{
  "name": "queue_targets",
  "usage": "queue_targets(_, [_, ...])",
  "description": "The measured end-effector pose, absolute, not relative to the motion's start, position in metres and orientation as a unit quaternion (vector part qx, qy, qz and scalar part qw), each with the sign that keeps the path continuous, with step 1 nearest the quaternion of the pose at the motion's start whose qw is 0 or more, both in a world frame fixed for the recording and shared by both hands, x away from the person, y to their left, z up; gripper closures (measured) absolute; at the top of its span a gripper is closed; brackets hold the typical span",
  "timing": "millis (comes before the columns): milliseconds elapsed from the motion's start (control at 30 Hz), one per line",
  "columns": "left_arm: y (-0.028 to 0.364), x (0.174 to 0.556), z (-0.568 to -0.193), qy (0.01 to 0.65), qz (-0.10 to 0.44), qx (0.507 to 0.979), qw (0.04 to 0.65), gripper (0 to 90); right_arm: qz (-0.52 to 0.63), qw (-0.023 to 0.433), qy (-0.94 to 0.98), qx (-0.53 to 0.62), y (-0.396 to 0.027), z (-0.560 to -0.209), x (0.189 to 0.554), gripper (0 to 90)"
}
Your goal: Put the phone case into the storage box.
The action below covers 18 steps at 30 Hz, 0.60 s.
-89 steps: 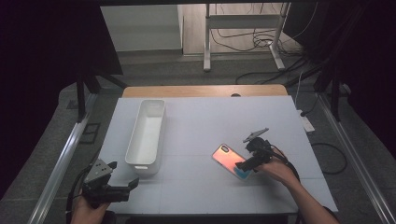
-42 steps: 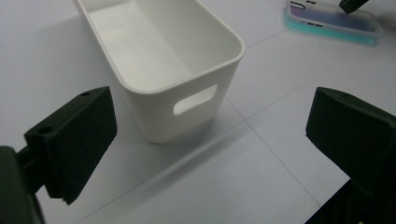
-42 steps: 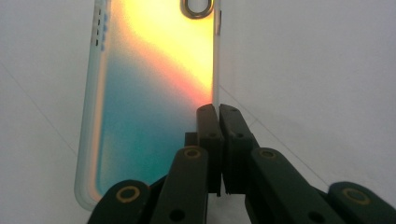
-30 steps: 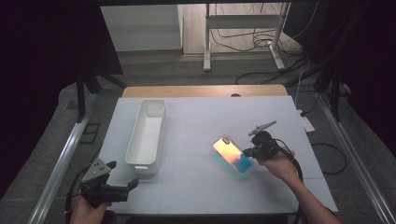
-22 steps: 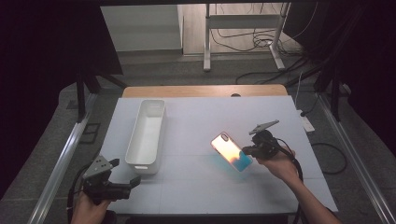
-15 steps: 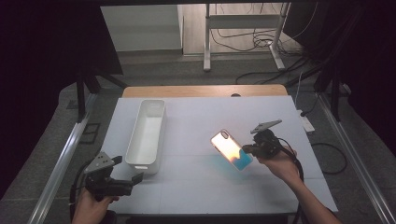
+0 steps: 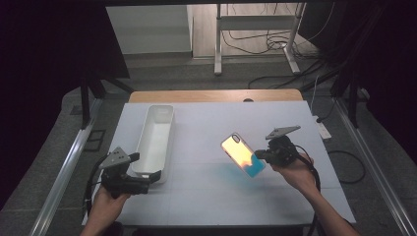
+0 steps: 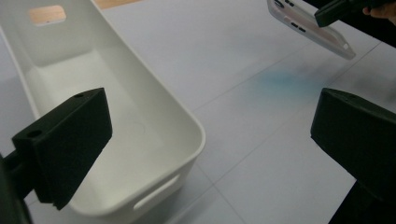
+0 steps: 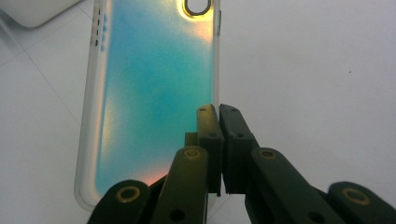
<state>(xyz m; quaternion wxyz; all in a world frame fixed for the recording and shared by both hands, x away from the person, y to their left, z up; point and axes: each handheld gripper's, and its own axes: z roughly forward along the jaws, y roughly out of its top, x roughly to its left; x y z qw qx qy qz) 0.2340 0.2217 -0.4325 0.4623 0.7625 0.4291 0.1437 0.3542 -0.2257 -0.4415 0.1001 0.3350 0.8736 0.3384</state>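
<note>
Iridescent phone case [image 7: 242, 156] pinched edgewise – right gripper [image 7: 261, 155] raised, level

Translucent glossy plastic phone case [image 7: 242, 157], iridescent orange-to-teal sheen, smooth, clear rim [image 9: 154, 98]. Long white plastic bin [image 7: 154, 139]: smooth, semi-gloss walls, soft highlights inside [image 8: 112, 140]. White table top [image 7: 206, 196]: matt, smooth, faint seam lines; teal tint reflected on it under the case. Strip of light wood [image 7: 211, 95] at far edge, satin. Right gripper [image 9: 218, 154] and left gripper [image 8: 210, 140]: black matt plastic jaws, slightly grainy
</note>
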Motion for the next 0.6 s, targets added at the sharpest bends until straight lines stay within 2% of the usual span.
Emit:
queue_targets(333, [0.203,0.259,-0.428,0.441,0.113,0.763,0.46,0.0,0.357,0.108,0.866,0.332,-0.225,-0.435,0.352,87.8])
queue_targets(600, [0.184,0.276,-0.426,0.421,0.084,0.78,0.455,0.0,0.369,0.116,0.863,0.326,-0.222,-0.43,0.348,87.8])
